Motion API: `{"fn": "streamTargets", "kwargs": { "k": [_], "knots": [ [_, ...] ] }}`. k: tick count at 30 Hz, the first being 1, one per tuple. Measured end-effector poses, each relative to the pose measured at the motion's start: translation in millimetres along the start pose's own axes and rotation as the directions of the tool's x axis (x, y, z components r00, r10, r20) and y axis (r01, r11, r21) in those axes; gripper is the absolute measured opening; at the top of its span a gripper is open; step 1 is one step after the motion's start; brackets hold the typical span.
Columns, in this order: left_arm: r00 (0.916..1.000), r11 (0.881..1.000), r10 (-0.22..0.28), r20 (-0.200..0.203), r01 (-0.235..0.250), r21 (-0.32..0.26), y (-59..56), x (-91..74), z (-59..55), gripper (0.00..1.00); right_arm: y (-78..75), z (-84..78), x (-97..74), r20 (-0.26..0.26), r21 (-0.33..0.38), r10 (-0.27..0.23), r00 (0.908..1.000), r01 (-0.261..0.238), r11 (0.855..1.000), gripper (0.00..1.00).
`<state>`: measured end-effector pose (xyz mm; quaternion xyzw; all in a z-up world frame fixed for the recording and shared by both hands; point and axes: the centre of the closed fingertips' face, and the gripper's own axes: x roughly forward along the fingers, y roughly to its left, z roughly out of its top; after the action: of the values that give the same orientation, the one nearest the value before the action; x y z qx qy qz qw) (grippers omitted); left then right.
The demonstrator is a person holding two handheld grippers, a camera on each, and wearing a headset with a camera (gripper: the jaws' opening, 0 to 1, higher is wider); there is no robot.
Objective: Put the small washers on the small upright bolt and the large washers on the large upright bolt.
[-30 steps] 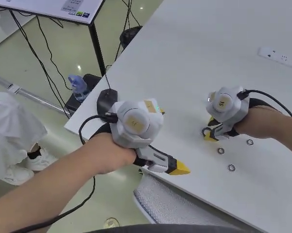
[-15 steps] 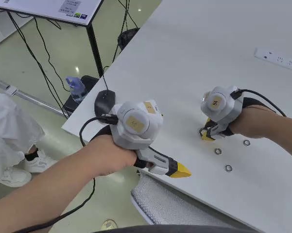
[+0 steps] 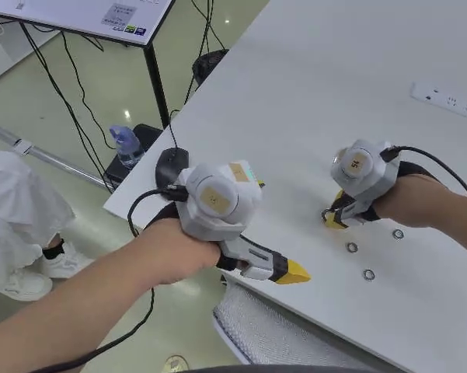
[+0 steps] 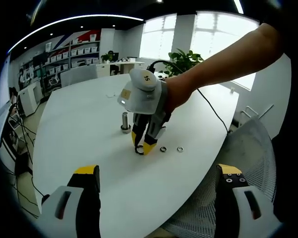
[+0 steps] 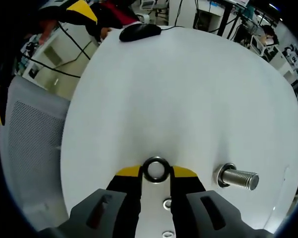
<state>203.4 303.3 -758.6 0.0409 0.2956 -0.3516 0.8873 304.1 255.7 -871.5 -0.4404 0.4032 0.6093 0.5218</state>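
In the head view, the left gripper (image 3: 294, 272) is held at the edge of the counter (image 3: 295, 101), and the right gripper (image 3: 332, 220) is tipped down near three loose washers (image 3: 352, 248). In the left gripper view, its jaws are seen wide apart, with an upright bolt (image 4: 125, 121) just behind the right gripper. In the right gripper view, a washer (image 5: 155, 169) is clamped at the tips, near the bolt.

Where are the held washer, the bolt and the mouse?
washer (image 5: 155, 159), right gripper view, upper rim of the ring.
bolt (image 5: 240, 179), right gripper view, threaded shaft.
mouse (image 5: 140, 31), right gripper view, its back.
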Motion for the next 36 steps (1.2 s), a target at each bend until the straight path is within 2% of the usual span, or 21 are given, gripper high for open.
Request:
{"fn": "streamTargets", "kwargs": {
  "k": [5, 15, 22, 27, 29, 36],
  "knots": [
    [1.0, 1.0, 0.0, -0.004, 0.0, -0.004, 0.4, 0.3, -0.5, 0.98, 1.7, -3.8, -2.8, -0.017, -0.008, -0.003, 0.9998, 0.003, 1.0, 0.21],
    [0.9999, 1.0, -0.006, -0.011, 0.006, -0.006, -2.8, 2.4, -1.7, 0.96, -4.0, -10.7, -14.3, -0.022, 0.015, -0.014, 0.9997, 0.014, 1.0, 0.21],
    [0.9999, 1.0, -0.009, -0.013, 0.009, -0.004, -2.7, 4.1, -1.9, 0.95, -2.7, -11.8, -23.3, -0.016, 0.025, -0.018, 0.9997, 0.019, 1.0, 0.21],
    [0.9999, 1.0, -0.002, -0.011, 0.002, -0.002, 0.5, 4.6, -0.9, 0.96, -9.0, -16.4, -35.4, -0.025, 0.023, -0.035, 0.9991, 0.035, 0.999, 0.21],
    [1.0, 1.0, 0.003, -0.008, -0.003, -0.004, 2.9, 4.9, -0.1, 0.96, -17.0, -19.9, -38.4, -0.031, 0.026, -0.039, 0.9988, 0.04, 0.999, 0.21],
    [0.9999, 1.0, 0.005, -0.013, -0.005, -0.002, 5.3, 8.1, -0.9, 0.95, -28.6, -27.0, -61.3, -0.056, 0.043, -0.057, 0.9968, 0.06, 0.997, 0.21]
  ]
}}
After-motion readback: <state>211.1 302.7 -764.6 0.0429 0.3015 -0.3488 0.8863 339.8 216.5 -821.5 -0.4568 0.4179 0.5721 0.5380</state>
